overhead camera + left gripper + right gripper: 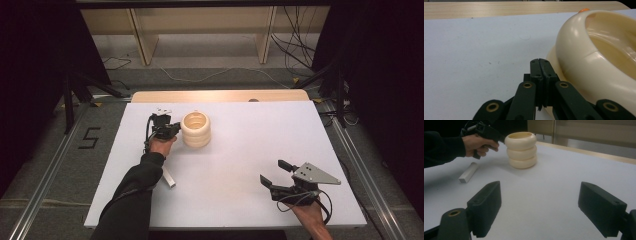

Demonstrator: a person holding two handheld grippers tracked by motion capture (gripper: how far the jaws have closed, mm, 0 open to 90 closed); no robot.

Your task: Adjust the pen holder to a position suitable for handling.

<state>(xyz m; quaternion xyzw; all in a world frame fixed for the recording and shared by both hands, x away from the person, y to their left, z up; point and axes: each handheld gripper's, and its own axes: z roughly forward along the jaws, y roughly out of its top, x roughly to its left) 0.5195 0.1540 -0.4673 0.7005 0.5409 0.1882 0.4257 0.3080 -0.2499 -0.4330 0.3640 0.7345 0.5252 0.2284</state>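
beside the ring stack [196, 129], left hand-held gripper [172, 129] — jaws closed, arm outstretched

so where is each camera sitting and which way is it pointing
High view: fixed above the person's side, looking forward and down on the white table; both forearms enter from the bottom, left gripper beside the stack of cream rings, right gripper open near the front.
Left gripper view: rides the left gripper, low over the table, jaws shut, the rings close at its right.
Right gripper view: rides the right gripper, looking across the table between open jaws at the rings, the white bar and the left hand.
All three share the ring stack.
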